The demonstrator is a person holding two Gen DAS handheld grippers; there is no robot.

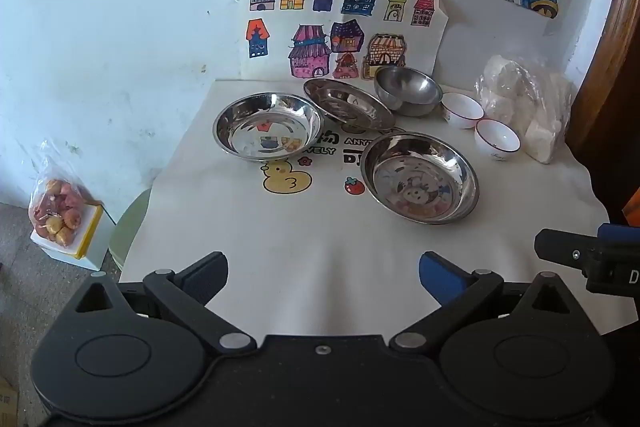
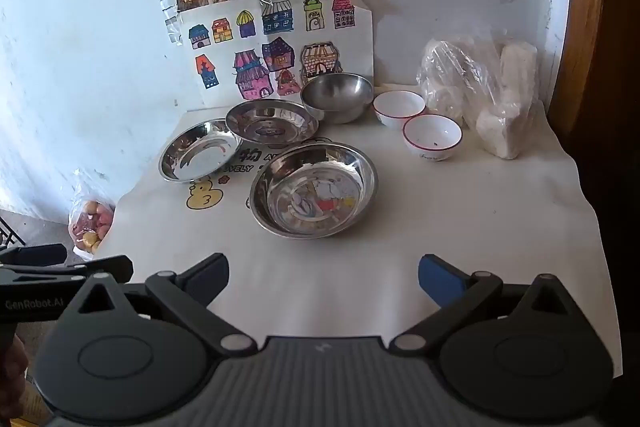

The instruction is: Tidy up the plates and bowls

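Observation:
Three shallow steel plates lie on the white cloth: a left plate [image 1: 267, 126] [image 2: 200, 151], a back plate [image 1: 348, 105] [image 2: 272, 121] tilted on something, and a near plate [image 1: 420, 177] [image 2: 314, 189]. Behind them stands a deep steel bowl [image 1: 408, 90] [image 2: 337, 97]. To its right sit two small white bowls with dark rims, a far one [image 1: 462, 109] [image 2: 399, 108] and a nearer one [image 1: 497, 139] [image 2: 432, 137]. My left gripper [image 1: 323, 273] and right gripper [image 2: 323, 274] hover open over the cloth's near part, holding nothing.
A clear bag of white lumps [image 1: 528, 107] [image 2: 486, 91] stands at the back right against the wall. Drawings [image 1: 340, 27] hang on the wall behind the dishes. A bag of fruit [image 1: 58, 209] sits on a box on the floor to the left.

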